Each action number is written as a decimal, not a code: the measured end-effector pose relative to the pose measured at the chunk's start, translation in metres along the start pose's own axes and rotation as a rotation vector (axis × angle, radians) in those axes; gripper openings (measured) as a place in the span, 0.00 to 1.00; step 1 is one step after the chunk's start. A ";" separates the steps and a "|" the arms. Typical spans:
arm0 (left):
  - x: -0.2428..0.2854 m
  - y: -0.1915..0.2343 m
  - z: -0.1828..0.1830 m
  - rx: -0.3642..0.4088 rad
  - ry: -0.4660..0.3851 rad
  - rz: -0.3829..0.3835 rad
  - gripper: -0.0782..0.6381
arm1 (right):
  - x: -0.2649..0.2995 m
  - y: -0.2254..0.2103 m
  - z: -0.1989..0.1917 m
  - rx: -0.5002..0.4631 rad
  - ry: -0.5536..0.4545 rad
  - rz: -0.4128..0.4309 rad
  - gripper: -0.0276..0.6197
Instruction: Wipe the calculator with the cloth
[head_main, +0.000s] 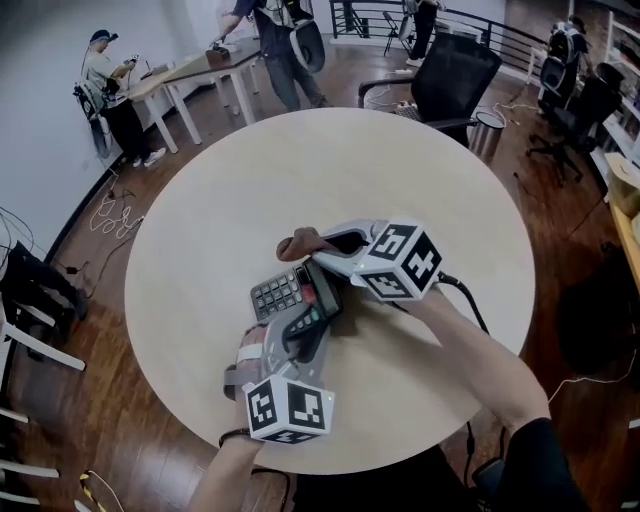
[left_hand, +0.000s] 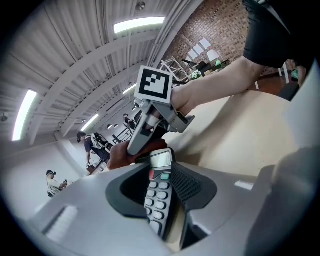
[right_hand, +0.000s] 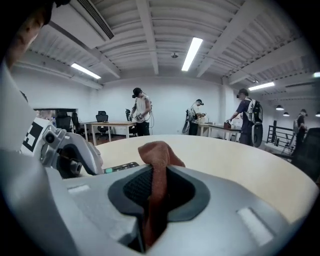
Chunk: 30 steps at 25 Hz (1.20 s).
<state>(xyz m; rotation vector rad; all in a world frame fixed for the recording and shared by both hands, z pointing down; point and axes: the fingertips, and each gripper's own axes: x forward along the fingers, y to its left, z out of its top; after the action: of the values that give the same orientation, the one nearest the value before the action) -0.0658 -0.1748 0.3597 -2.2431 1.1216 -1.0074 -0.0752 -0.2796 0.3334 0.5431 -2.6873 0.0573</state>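
Calculator is located over the middle of the round desk, gripped edge-on at its keypad end between the fingers of the left gripper. Right gripper has its fingers clenched on a reddish-brown cloth, which stands bunched above them, at the calculator's display end. Contact between cloth and calculator cannot be confirmed.

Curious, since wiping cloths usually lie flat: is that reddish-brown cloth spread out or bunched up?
Bunched up: the reddish-brown cloth is pinched into a narrow wad between the right gripper's jaws, its crumpled end poking out.
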 end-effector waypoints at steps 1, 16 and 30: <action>0.001 0.001 0.000 -0.002 -0.001 -0.005 0.31 | -0.004 0.005 -0.001 0.006 -0.003 0.003 0.15; -0.004 0.006 -0.005 -0.022 0.025 0.014 0.32 | -0.099 0.108 -0.027 0.160 -0.101 0.131 0.15; 0.022 -0.014 0.024 0.105 0.212 0.031 0.52 | -0.170 0.022 -0.028 0.230 -0.249 -0.112 0.15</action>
<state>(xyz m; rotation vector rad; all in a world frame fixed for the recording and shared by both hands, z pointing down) -0.0315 -0.1834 0.3630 -2.0671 1.1572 -1.2844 0.0704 -0.1938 0.2944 0.8183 -2.9039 0.2889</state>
